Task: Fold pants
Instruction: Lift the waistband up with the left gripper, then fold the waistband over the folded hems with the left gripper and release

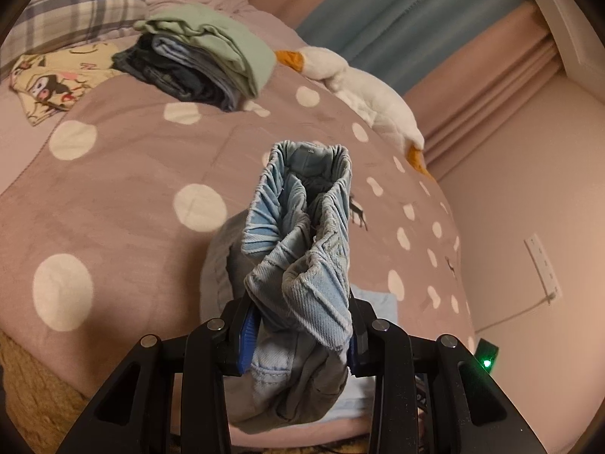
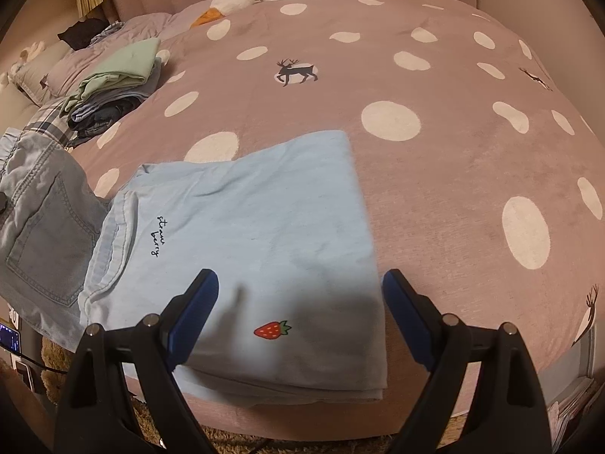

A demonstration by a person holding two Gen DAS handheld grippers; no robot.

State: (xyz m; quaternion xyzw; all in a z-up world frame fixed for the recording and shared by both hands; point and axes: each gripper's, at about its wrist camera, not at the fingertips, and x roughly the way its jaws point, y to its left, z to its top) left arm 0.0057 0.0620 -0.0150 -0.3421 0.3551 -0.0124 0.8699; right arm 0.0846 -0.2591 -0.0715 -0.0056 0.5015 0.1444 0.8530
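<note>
My left gripper (image 1: 298,325) is shut on the bunched elastic waistband of light blue denim pants (image 1: 302,234), held above the bed. The same pants (image 2: 41,227) hang at the left of the right wrist view, back pocket showing. My right gripper (image 2: 300,314) is open and empty, hovering just over a folded light blue garment (image 2: 249,234) with a strawberry print and the words "straw berry", lying at the bed's near edge.
The bed has a pink polka-dot duvet (image 2: 435,174). A stack of folded clothes (image 1: 200,60) sits further back, also in the right wrist view (image 2: 113,83). A white plush goose (image 1: 363,90) lies along the far side. A plaid pillow (image 1: 75,3) is at the head.
</note>
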